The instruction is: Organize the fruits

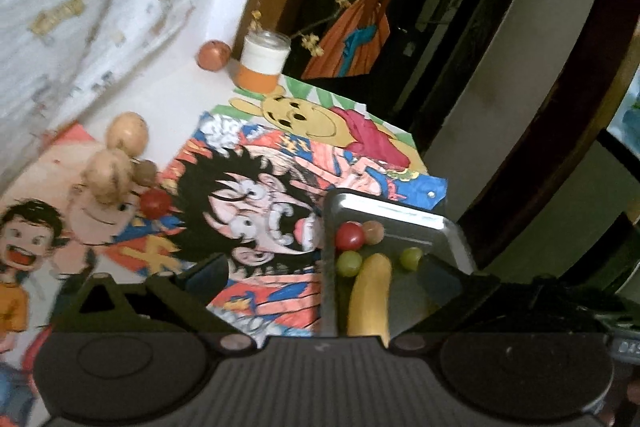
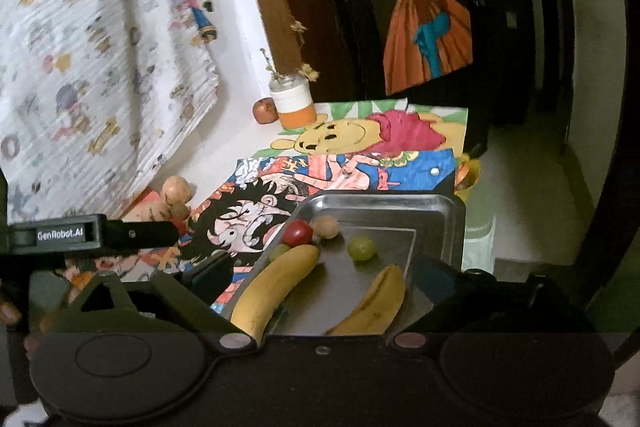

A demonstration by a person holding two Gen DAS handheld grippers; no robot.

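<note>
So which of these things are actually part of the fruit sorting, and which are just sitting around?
Part of the job:
metal tray
two bananas
red tomato
green grapes
loose fruit pile

Just lying about:
cartoon posters
jar of dried flowers
patterned curtain

White lettering reading "GenRobot.AI" stands on the black left tool [image 2: 100, 233] in the right wrist view.

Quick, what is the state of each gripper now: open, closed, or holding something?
Left gripper: open, holding nothing.
Right gripper: open, holding nothing; the bananas lie loose in the metal tray.
</note>
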